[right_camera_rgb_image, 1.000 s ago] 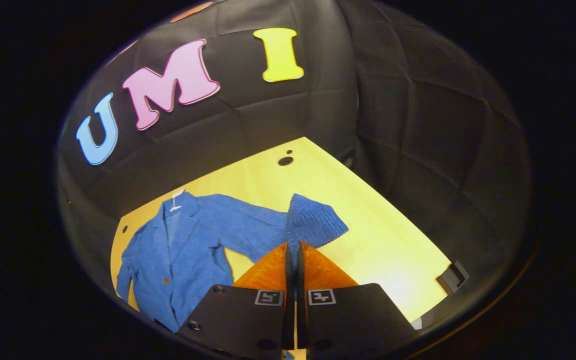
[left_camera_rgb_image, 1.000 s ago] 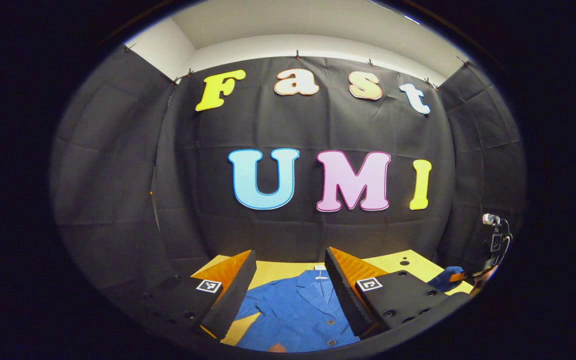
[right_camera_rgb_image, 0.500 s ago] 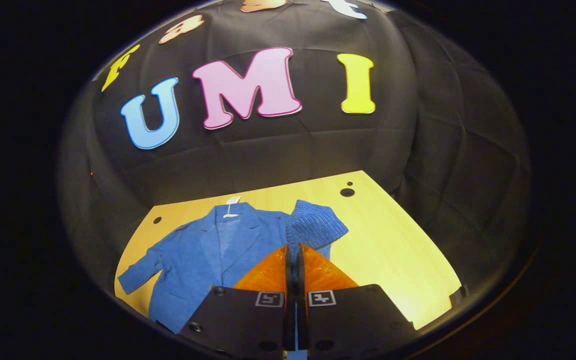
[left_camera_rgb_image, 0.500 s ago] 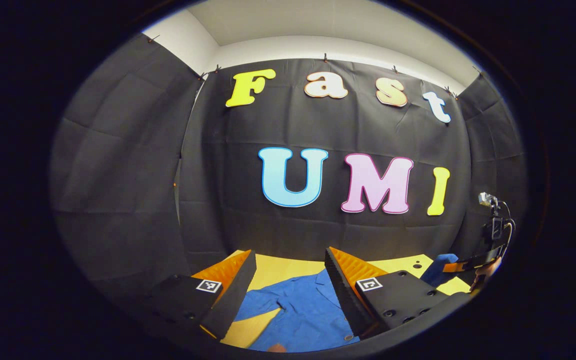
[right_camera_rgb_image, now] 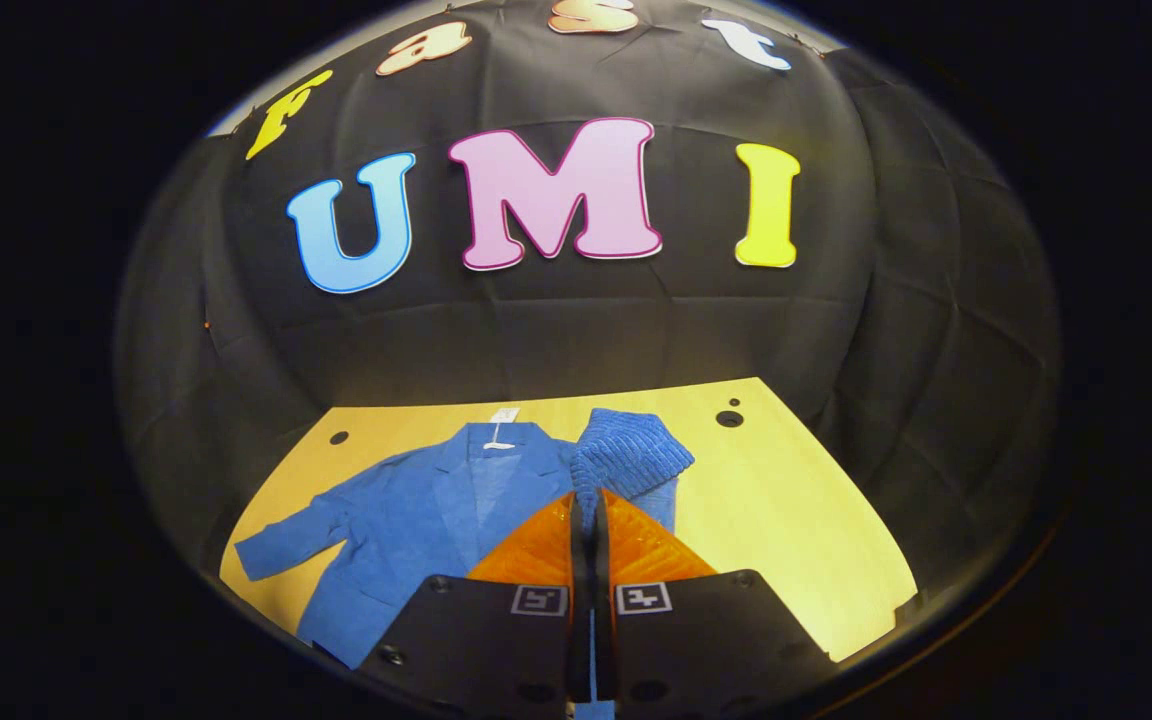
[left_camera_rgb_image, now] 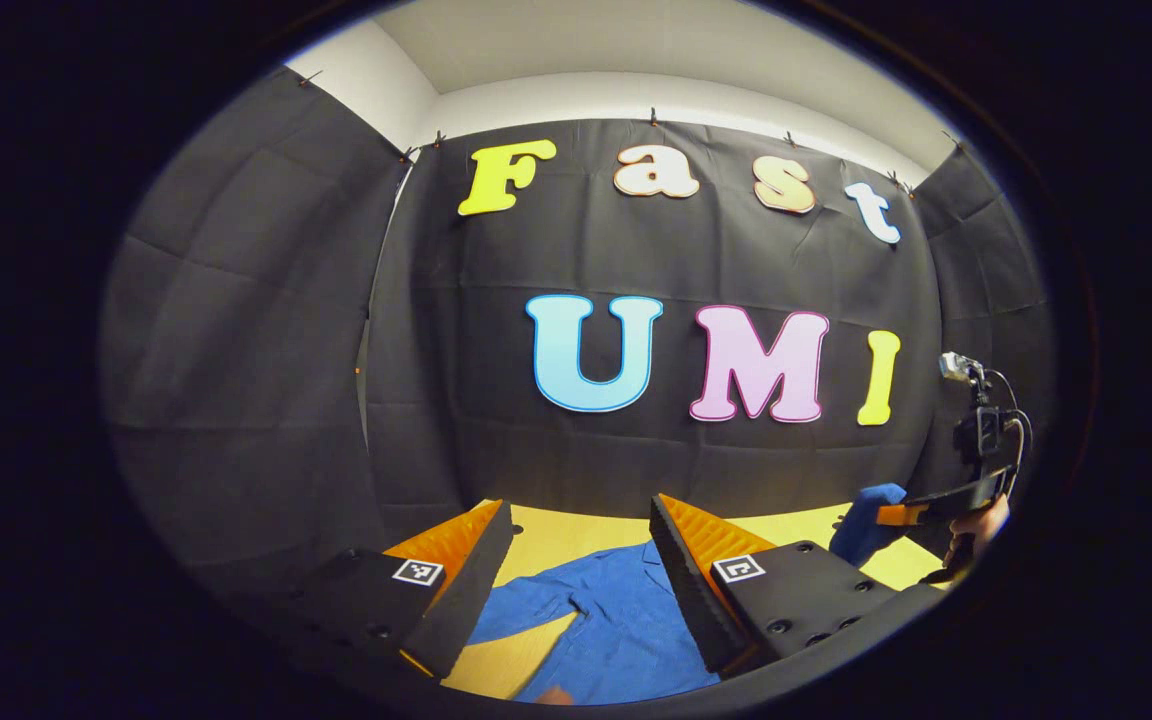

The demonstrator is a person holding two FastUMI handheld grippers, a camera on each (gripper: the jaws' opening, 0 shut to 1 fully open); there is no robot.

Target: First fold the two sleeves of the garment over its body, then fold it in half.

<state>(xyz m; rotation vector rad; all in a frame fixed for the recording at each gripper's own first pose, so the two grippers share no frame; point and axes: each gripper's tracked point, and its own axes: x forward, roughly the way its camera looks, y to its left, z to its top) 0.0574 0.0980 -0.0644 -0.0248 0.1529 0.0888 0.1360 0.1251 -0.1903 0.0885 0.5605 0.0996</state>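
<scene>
Left gripper view: left gripper (left_camera_rgb_image: 576, 560) hovers with jaws released over one blue jacket (left_camera_rgb_image: 616, 625) on the yellow worktop (left_camera_rgb_image: 556, 535) | Right gripper view: right gripper (right_camera_rgb_image: 588, 520) has jaws clenched on the one lifted sleeve (right_camera_rgb_image: 631, 460); first-sleeve fold in hand; next, lay it across the body; other sleeve (right_camera_rgb_image: 281, 545) flat.

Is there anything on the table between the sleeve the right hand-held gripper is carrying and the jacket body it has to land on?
Nothing visible. The right hand-held gripper is shut on the sleeve, lifted beside the jacket body. Between them lies only the jacket's own blue fabric on the wooden table.
</scene>
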